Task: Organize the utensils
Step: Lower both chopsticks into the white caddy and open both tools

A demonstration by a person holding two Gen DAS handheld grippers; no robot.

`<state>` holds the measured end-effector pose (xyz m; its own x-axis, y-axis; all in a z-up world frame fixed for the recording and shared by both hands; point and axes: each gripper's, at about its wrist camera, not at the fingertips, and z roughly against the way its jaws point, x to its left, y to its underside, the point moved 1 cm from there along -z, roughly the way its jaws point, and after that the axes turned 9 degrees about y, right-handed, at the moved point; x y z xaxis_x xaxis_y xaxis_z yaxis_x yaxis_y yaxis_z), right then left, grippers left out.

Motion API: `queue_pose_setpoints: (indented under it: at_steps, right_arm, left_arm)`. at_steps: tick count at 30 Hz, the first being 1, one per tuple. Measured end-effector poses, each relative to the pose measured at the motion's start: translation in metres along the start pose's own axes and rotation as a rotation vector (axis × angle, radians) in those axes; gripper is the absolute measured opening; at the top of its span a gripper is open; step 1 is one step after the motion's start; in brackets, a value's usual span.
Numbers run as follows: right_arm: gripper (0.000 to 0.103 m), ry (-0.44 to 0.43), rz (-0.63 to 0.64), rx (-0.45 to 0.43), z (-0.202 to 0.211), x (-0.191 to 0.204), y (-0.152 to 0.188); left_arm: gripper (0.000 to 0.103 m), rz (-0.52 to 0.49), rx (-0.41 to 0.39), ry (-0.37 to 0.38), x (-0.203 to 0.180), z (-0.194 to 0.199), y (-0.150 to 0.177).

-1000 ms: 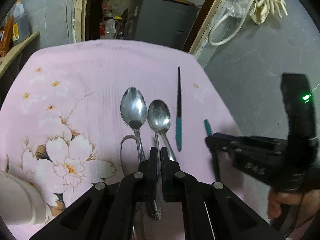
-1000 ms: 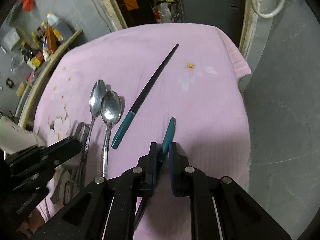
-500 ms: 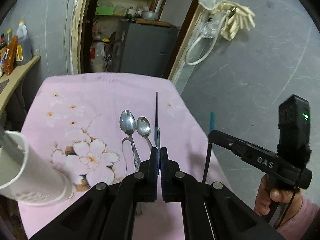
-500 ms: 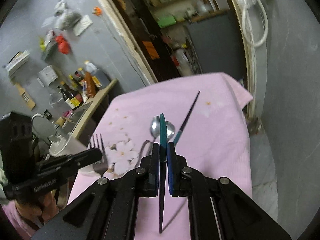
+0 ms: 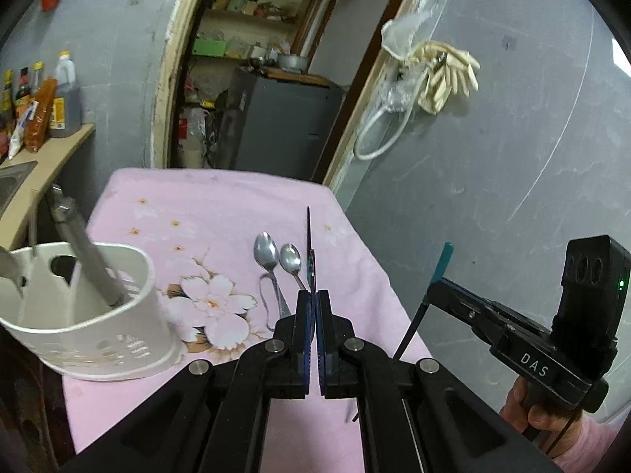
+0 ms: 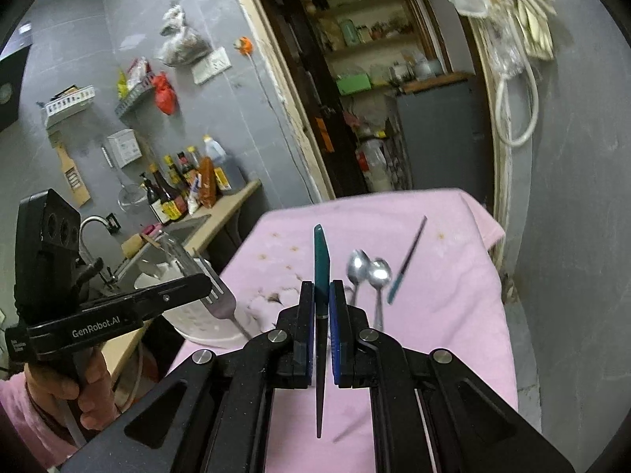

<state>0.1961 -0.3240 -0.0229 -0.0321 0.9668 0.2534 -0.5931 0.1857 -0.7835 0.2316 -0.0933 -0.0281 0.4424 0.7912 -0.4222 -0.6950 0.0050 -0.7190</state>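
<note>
My right gripper is shut on a teal-handled chopstick, held upright above the pink cloth; it also shows in the left wrist view. My left gripper is shut on a fork, lifted beside the white utensil holder; the fork hardly shows in its own view. Two spoons and a second teal-handled chopstick lie on the pink floral cloth. The holder has a grey-handled utensil in it.
The cloth-covered table ends at a grey wall on the right. A counter with bottles and a sink with a tap stand to the left. A doorway with shelves is behind the table.
Both grippers rose and pulled back from the table. The right lifted the chopstick upright off the cloth; the left lifted the fork. The white holder came further into view at left.
</note>
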Motion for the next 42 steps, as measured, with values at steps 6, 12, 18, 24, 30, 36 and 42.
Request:
queue_pose_setpoints:
  at_steps: [6,12,18,24,30,36,42]
  right_arm:
    - [0.007,-0.055,0.054,-0.109,0.029,0.046,-0.035]
    - [0.007,-0.157,0.105,-0.238,0.039,0.107,-0.080]
    - [0.007,-0.238,0.167,-0.299,0.030,0.167,-0.101]
    - [0.007,-0.240,0.194,-0.262,-0.009,0.199,-0.093]
    - [0.007,-0.197,0.206,-0.196,-0.042,0.204,-0.072]
    - [0.007,-0.164,0.217,-0.149,-0.068,0.202,-0.052]
    - [0.007,-0.148,0.195,-0.055,-0.089,0.192,-0.037]
  left_arm:
    - [0.003,-0.001,-0.118,0.000,0.007,0.057,-0.021]
    - [0.003,-0.001,-0.274,-0.059,0.030,0.127,-0.052]
    - [0.003,0.026,-0.384,-0.121,0.067,0.176,-0.076]
    - [0.003,0.094,-0.454,-0.129,0.107,0.196,-0.082]
    - [0.003,0.198,-0.436,-0.106,0.149,0.177,-0.073]
    - [0.003,0.233,-0.357,-0.109,0.170,0.149,-0.052]
    - [0.003,0.235,-0.268,-0.144,0.184,0.121,-0.031]
